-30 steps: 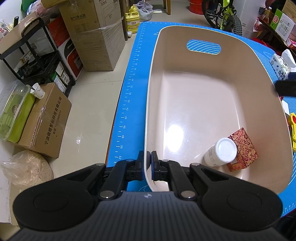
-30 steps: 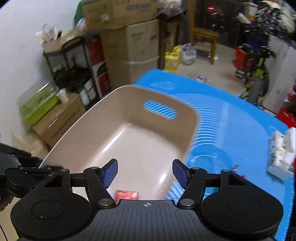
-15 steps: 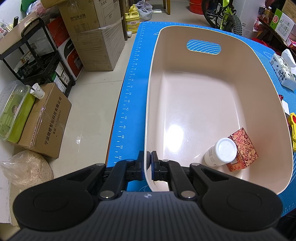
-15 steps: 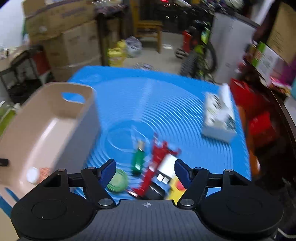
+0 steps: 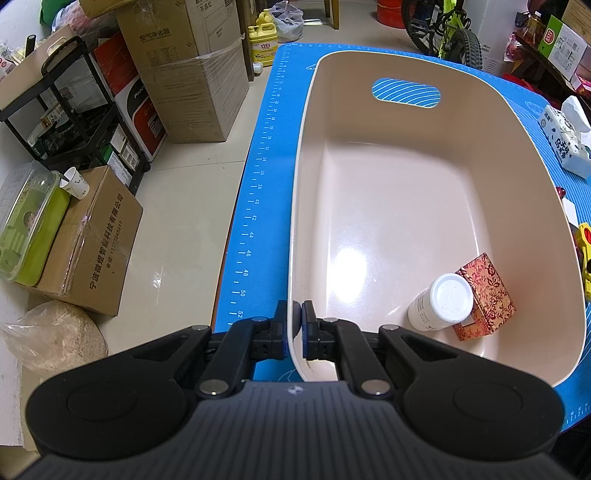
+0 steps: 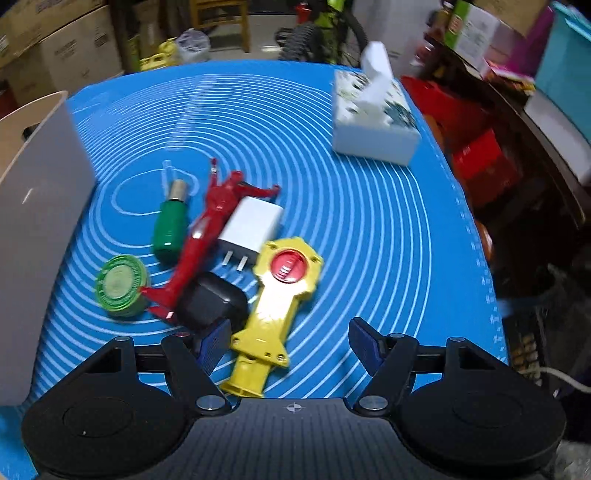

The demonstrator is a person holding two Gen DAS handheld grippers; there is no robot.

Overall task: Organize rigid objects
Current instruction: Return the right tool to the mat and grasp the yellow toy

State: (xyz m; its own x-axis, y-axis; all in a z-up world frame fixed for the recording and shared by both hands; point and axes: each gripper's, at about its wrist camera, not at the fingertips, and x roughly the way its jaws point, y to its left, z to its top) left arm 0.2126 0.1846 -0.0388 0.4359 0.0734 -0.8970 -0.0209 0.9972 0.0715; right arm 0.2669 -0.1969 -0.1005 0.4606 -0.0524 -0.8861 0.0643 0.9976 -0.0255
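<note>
My left gripper [image 5: 294, 325] is shut on the near rim of the beige bin [image 5: 388, 206]. Inside the bin, at its near right corner, lie a white bottle [image 5: 441, 304] and a red patterned box [image 5: 485, 297]. In the right wrist view my right gripper [image 6: 290, 341] stands open above the blue mat [image 6: 369, 229]. Below and ahead of it lies a pile: a yellow toy launcher [image 6: 275, 302], a black case [image 6: 210, 304], a red figure [image 6: 207, 236], a white charger [image 6: 249, 229], a green bottle [image 6: 171, 223] and a green round tin [image 6: 120, 284]. The launcher's handle lies between the open fingers, untouched.
A tissue box [image 6: 373, 118] stands at the mat's far right. The bin's wall [image 6: 40, 206] rises left of the pile. Cardboard boxes [image 5: 192, 70], a black shelf [image 5: 70, 110] and a bicycle [image 5: 443, 26] crowd the floor around the table.
My right gripper has swung from above the bin rightward and down over the pile of loose objects. The left gripper kept still on the bin rim.
</note>
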